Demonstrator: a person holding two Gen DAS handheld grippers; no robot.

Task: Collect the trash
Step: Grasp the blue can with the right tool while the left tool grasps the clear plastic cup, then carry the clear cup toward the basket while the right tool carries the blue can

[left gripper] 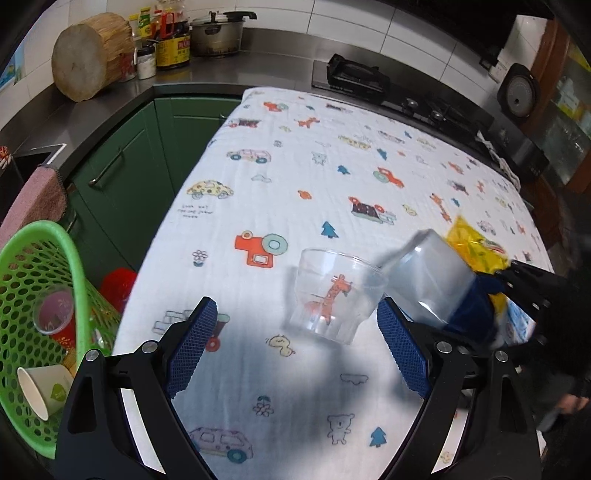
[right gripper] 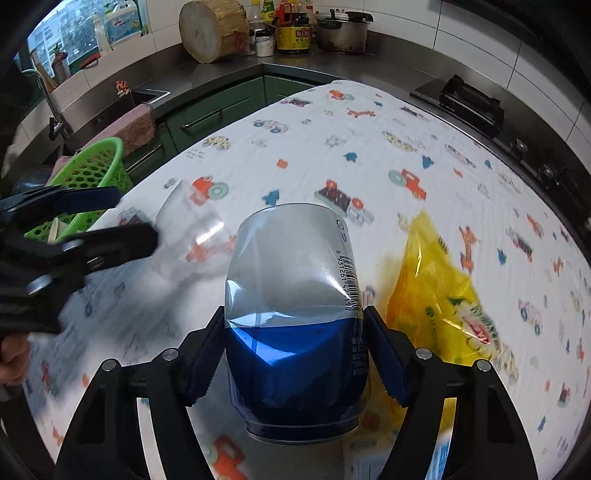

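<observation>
My right gripper [right gripper: 295,343] is shut on a dented silver and blue drink can [right gripper: 295,288] and holds it above the patterned tablecloth; the can also shows in the left wrist view [left gripper: 436,284]. My left gripper [left gripper: 295,339] is open and empty, its pads either side of a clear plastic cup [left gripper: 332,299] that lies on its side just ahead of them. The cup is blurred in the right wrist view [right gripper: 199,236]. A yellow plastic wrapper [right gripper: 439,295] lies on the cloth to the right of the can. A green mesh basket [left gripper: 44,306] holding several cups stands off the table's left edge.
The table wears a white cloth with cartoon prints [left gripper: 295,177]. Behind it run a steel counter with a gas hob [left gripper: 369,77], a wooden chopping block [left gripper: 88,55], bottles and a pot [left gripper: 218,33]. Green cabinets [left gripper: 125,184] and a sink with a pink towel [right gripper: 129,125] are at left.
</observation>
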